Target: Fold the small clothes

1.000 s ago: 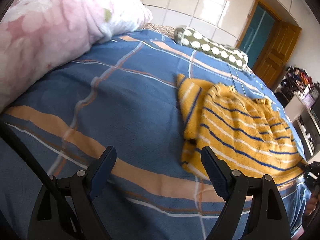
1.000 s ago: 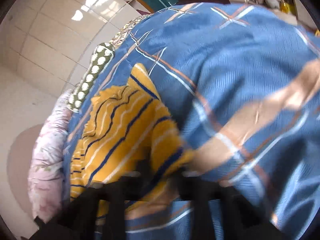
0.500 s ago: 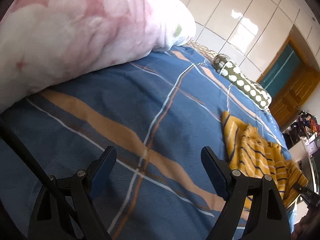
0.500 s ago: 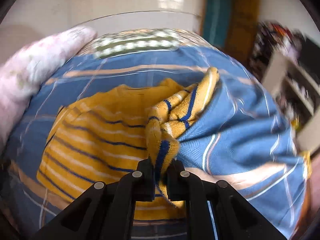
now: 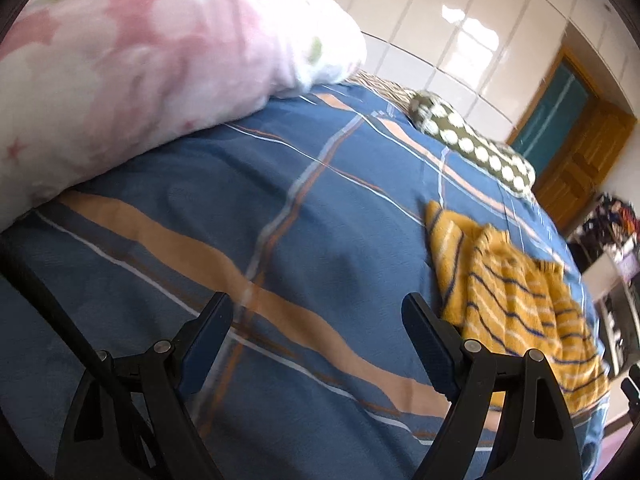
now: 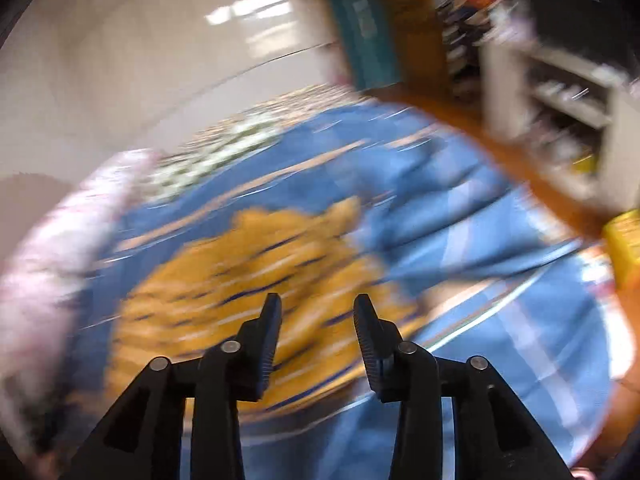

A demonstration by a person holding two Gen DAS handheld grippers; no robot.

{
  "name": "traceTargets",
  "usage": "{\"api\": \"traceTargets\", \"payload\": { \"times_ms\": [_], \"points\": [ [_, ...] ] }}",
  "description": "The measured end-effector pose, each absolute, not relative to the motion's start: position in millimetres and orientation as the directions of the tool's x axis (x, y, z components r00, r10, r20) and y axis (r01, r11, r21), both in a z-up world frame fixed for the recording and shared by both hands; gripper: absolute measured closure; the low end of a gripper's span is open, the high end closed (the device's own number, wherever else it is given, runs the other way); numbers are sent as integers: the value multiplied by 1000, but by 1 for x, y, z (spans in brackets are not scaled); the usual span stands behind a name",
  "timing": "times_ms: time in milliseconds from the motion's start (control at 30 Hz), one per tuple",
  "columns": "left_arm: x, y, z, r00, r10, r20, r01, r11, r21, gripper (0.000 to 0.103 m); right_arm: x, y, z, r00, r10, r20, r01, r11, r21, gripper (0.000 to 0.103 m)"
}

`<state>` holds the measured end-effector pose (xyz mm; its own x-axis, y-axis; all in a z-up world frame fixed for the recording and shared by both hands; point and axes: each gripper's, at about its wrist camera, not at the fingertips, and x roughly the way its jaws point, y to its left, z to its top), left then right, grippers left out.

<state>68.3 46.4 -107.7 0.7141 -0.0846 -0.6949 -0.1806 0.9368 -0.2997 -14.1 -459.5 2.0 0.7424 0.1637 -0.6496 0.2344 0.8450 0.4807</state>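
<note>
Right claw (image 6: 316, 312) opening, empty, above yellow striped sweater (image 6: 240, 280) on bedspread (image 6: 460, 208).

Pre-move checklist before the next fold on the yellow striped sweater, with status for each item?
1. Right hand-held gripper free of cloth: ok, jaws opening, nothing between them.
2. Left hand-held gripper ready: ok, wide open, empty, over bare blue plaid bedspread.
3. Yellow striped sweater lying on the bedspread: ok, no gripper on it.
4. Fold neat and edges lined up: cannot tell, right view is motion-blurred and the left view sees it at a slant.
5. Pink floral pillow and green dotted pillow apart from the sweater: ok.
</note>
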Motion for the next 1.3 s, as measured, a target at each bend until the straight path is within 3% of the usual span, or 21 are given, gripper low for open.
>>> {"api": "traceTargets", "payload": {
  "times_ms": [100, 167, 367, 533, 667, 733, 767, 800, 1100, 1300],
  "points": [
    [70, 31, -109, 710, -93, -698, -148, 950, -276, 18, -13, -461, -27, 709, 322, -628, 201, 761, 617, 59],
    [70, 21, -109, 713, -108, -693, -116, 956, -269, 18, -13, -468, -48, 688, 354, -634, 236, 717, 656, 59],
    [85, -1, -124, 628, -300, -718, -26, 914, -405, 18, -8, -449, -63, 638, 317, -702, 214, 802, 557, 56],
    [109, -24, -135, 554, -495, -670, 66, 828, -557, 18, -14, -442, -72, 633, 291, -717, 192, 838, 510, 56],
    [125, -45, -138, 552, -484, -679, 39, 828, -559, 18, -29, -453, -75, 652, 290, -701, 183, 837, 516, 55],
    [134, -53, -136, 531, -511, -676, 45, 814, -579, 28, -36, -456, -73, 665, 282, -692, 169, 845, 507, 54],
    [142, -56, -134, 515, -517, -684, 42, 812, -582, 51, -39, -457, -73, 669, 276, -690, 161, 852, 498, 54],
    [149, -58, -134, 499, -502, -707, 19, 822, -570, 86, -42, -458, -73, 672, 272, -689, 156, 857, 491, 54],
    [160, -28, -120, 489, -528, -695, -55, 776, -628, 90, -63, -479, -54, 734, 220, -643, 135, 880, 456, 54],
    [154, -36, -107, 497, -452, -741, -24, 846, -532, 91, -70, -505, -60, 758, 222, -613, 161, 847, 506, 54]
  ]
}}
